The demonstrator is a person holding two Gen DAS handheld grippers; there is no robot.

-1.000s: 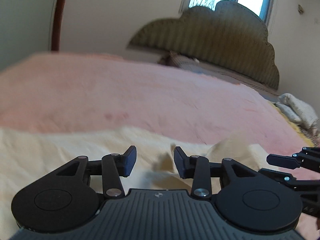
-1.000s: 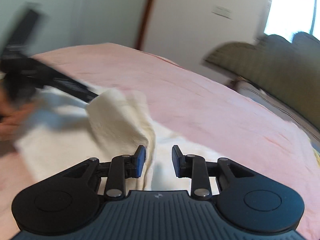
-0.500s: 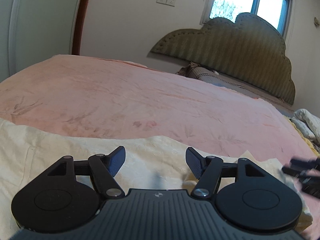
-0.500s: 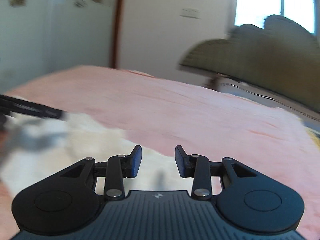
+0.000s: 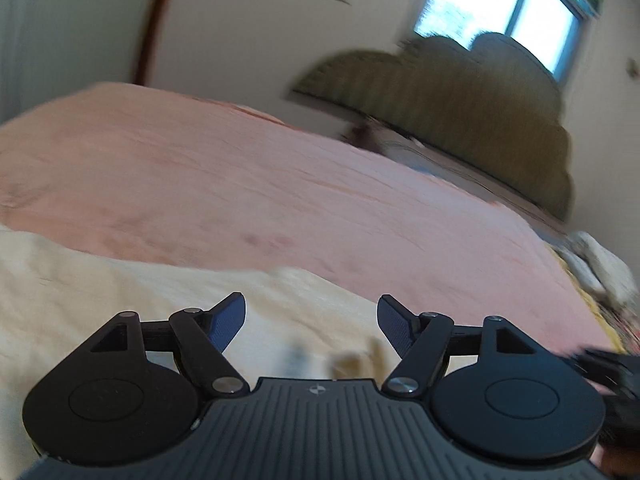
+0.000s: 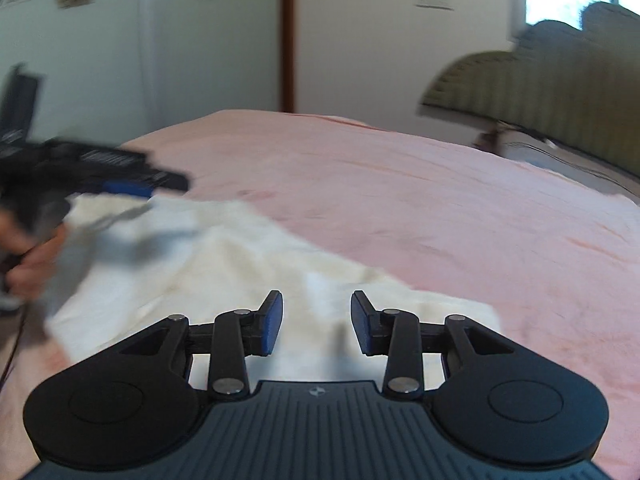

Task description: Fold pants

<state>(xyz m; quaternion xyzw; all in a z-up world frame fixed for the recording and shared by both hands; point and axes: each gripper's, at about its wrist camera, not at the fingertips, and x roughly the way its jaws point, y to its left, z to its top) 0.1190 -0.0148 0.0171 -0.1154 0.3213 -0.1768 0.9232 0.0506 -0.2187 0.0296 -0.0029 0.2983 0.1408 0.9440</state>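
Cream pants (image 6: 224, 264) flat, lightly rumpled on pink bedspread (image 6: 440, 208); left gripper (image 5: 311, 322) opening, right gripper (image 6: 316, 322) part-open, both empty.

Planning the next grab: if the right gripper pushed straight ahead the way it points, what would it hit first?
Probably the cream pants lying on the pink bedspread; the right gripper is open and empty.

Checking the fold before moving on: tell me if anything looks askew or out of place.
Nothing stands out. The cream pants lie fairly flat on the pink bedspread, though both views are blurred. Neither the left gripper nor the right gripper holds any cloth.
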